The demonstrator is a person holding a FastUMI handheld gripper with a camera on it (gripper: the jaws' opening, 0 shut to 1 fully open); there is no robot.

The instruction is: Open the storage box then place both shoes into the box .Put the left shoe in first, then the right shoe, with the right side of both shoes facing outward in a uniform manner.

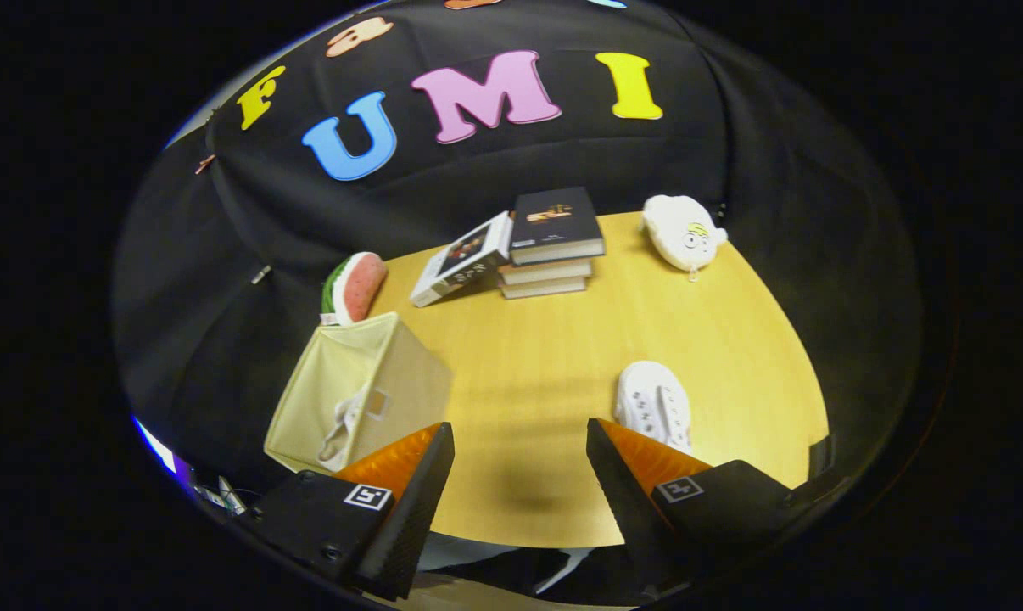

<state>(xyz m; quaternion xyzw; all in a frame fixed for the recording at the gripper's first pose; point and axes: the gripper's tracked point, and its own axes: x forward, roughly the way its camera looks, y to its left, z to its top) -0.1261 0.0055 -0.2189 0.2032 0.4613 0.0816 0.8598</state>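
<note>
A pale yellow fabric storage box (367, 373) stands open on the left of the wooden table (545, 356), just beyond my left finger. One white shoe (342, 428) lies inside it, partly hidden by the box wall. The other white shoe (654, 406) rests on the table just beyond my right finger, its sole end partly covered by the fingertip. My gripper (520, 441) hovers above the table's near edge, open, with nothing between its fingers.
A stack of books (554, 246) with another book (462, 259) leaning on it sits at the back of the table. A watermelon-slice plush (354, 287) lies behind the box. A white plush toy (683, 231) lies at the back right.
</note>
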